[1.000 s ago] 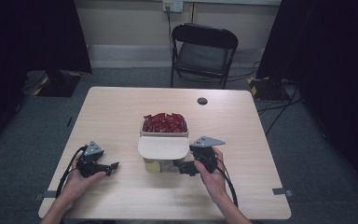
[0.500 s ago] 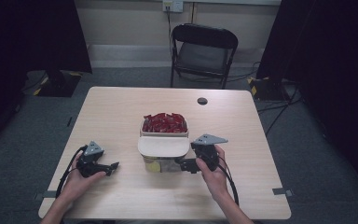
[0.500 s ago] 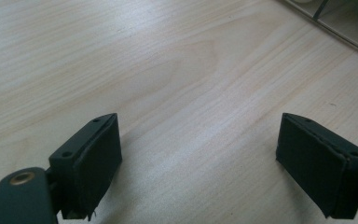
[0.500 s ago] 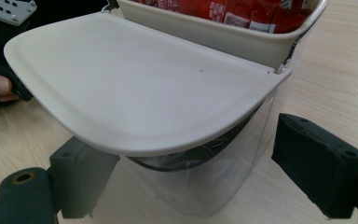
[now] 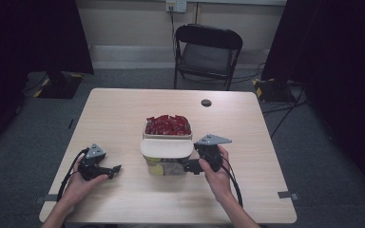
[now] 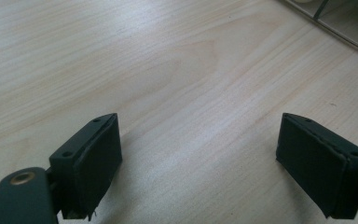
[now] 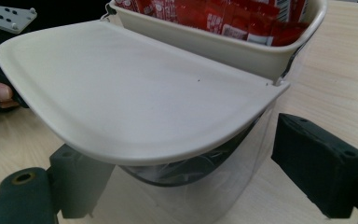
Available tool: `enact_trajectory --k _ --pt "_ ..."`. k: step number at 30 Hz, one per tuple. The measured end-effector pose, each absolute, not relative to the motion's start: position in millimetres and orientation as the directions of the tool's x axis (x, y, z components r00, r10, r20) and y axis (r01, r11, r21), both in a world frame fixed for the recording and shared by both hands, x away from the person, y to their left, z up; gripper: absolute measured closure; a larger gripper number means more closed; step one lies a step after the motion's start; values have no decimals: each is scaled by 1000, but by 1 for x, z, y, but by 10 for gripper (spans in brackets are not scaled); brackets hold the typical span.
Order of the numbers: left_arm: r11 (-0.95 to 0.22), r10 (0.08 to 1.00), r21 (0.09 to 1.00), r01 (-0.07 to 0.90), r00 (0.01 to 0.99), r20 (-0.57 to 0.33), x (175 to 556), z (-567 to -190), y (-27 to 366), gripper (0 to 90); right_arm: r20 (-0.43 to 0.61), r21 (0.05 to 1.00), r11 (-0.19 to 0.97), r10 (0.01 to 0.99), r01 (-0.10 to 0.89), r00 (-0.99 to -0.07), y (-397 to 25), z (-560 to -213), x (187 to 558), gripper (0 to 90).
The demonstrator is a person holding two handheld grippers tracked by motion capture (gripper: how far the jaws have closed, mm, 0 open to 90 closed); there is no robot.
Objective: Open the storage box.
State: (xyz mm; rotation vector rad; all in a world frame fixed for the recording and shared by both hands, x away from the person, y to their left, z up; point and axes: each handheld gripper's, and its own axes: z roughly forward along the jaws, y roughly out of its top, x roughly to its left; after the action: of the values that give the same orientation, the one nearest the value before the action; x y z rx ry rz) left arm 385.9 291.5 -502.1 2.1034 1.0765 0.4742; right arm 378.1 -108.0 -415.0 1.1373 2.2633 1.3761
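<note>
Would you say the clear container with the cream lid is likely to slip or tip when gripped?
Probably slippery: the clear container looks smooth and glossy. Likely light and stiff. The cream lid overhangs it, so it may tip if pushed high.

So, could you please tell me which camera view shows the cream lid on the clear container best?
The right gripper view: the cream lid spreads across it close up, rim and top surface plain, with the clear container beneath between the right gripper jaws. The high view shows the lid small, from above. The left gripper view shows bare table.
</note>
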Motion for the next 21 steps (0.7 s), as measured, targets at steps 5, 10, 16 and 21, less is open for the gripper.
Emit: enact_trajectory --k 5,10,16,21 --pt "-396 812 737 548 584 3 386 -502 291 135 159 845 238 742 478 -651 -107 -409 384 141" --pt "-397 812 736 548 584 3 386 -502 291 135 168 849 228 741 478 -650 -106 -406 393 139" --pt "-396 812 737 548 584 2 386 -502 291 135 163 850 225 747 476 -644 -104 -401 400 139" --pt "-396 812 736 549 583 2 386 -502 291 135 171 843 232 740 485 -651 -102 -400 408 135"
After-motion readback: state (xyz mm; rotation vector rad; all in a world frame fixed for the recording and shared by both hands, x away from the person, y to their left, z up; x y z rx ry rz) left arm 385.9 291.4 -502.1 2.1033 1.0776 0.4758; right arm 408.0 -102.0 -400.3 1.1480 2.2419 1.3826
